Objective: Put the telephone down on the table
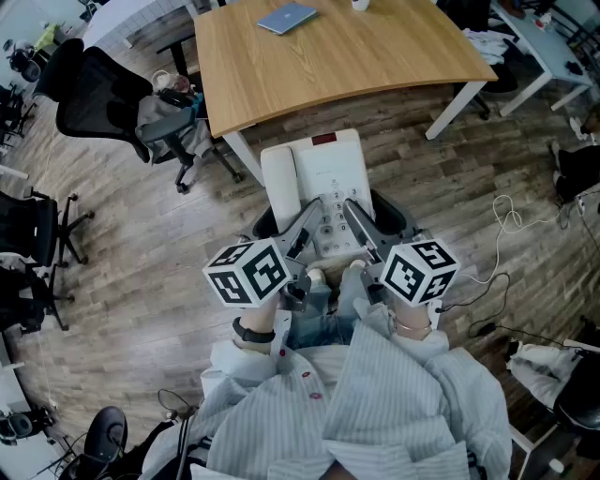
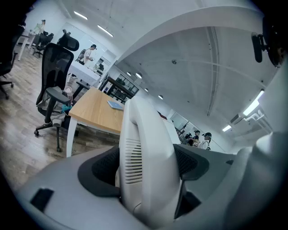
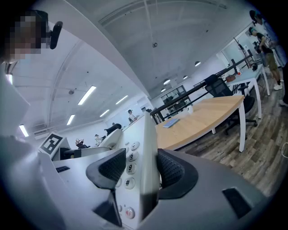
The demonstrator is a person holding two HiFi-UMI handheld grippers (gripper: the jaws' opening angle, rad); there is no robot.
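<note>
The white telephone point(image 1: 319, 192) hangs in the air over the floor, just short of the wooden table point(image 1: 375, 66). My left gripper point(image 1: 302, 232) is shut on its handset side; in the left gripper view the white handset point(image 2: 148, 152) fills the gap between the dark pads point(image 2: 104, 167). My right gripper point(image 1: 362, 227) is shut on the right edge of the base. In the right gripper view that edge point(image 3: 147, 152) runs between the pads point(image 3: 174, 170), with the keypad point(image 3: 130, 167) to the left.
A blue notebook point(image 1: 287, 17) lies on the far part of the table. A black office chair point(image 1: 98, 94) with bags stands left of the table, more chairs at the far left. Cables point(image 1: 506, 225) trail on the wood floor at the right. More desks stand behind.
</note>
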